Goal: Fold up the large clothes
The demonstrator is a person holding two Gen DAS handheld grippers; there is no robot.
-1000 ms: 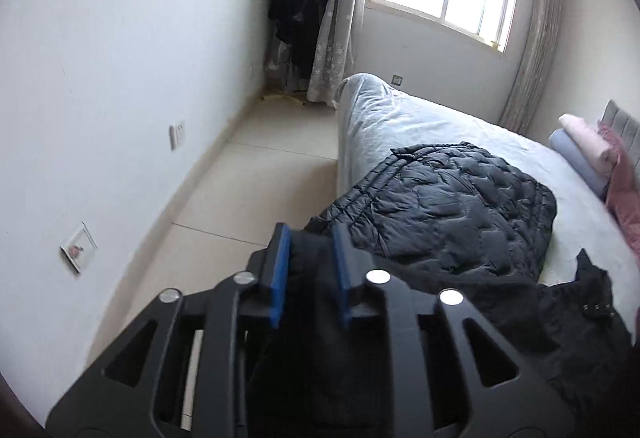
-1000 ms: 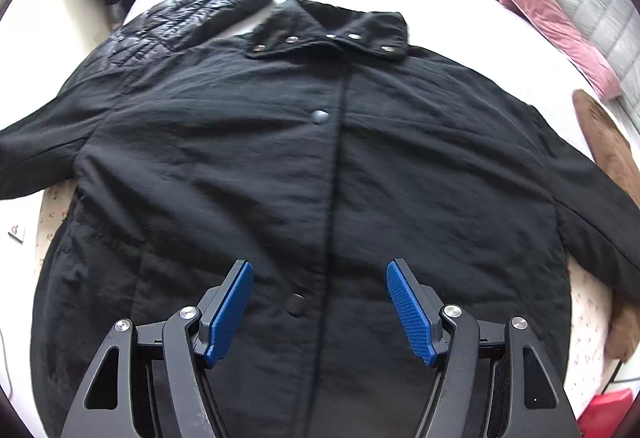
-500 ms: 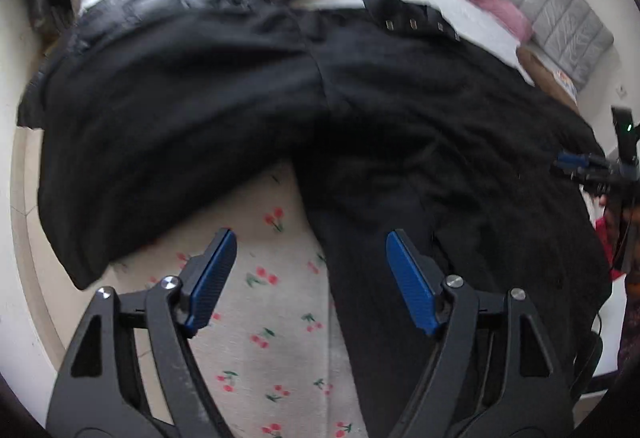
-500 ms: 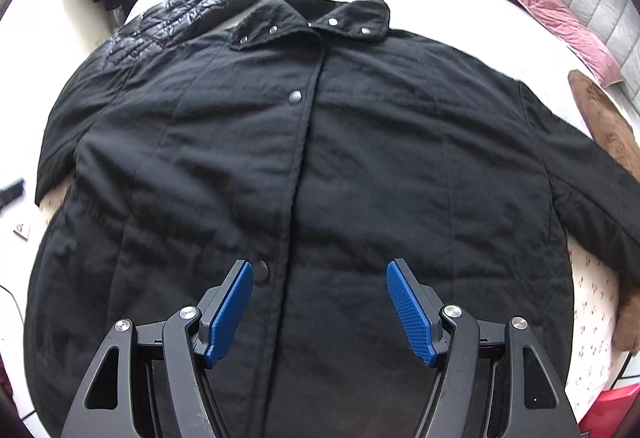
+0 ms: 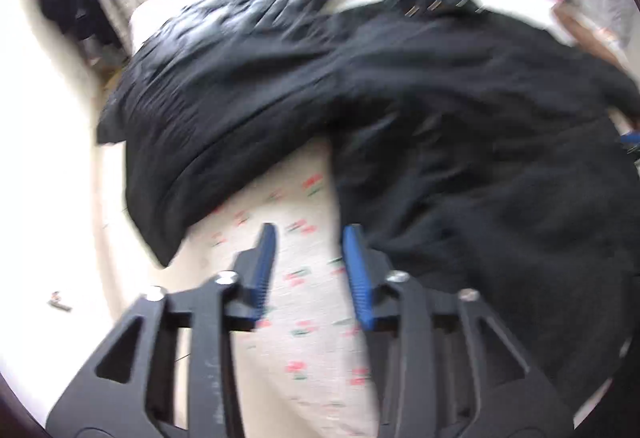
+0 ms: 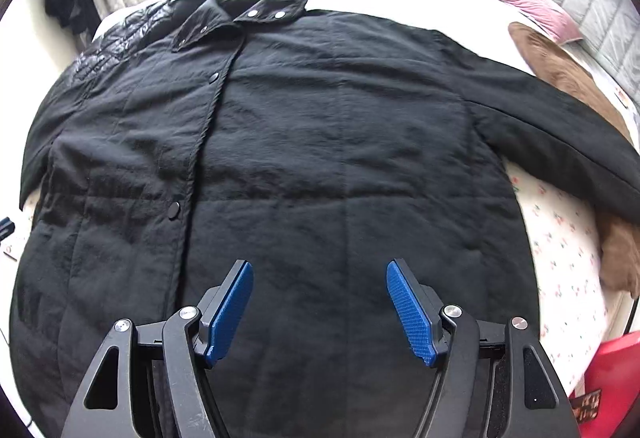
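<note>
- The black coat (image 6: 320, 158) is lying face up across the bed (image 6: 560, 238), collar toward the pillows, one sleeve stretching out to the right.
- The right gripper (image 6: 320, 306) is hanging tilted down over the coat's lower front, jaws sitting wide with nothing in them.
- The left gripper (image 5: 312, 270) is pointing down over the cherry-print sheet just beside the coat's edge; its jaws are closing, only bare sheet showing between them. That view's pretty blurry.
- A quilted jacket (image 5: 256, 6) is lying by the coat's far shoulder.
</note>
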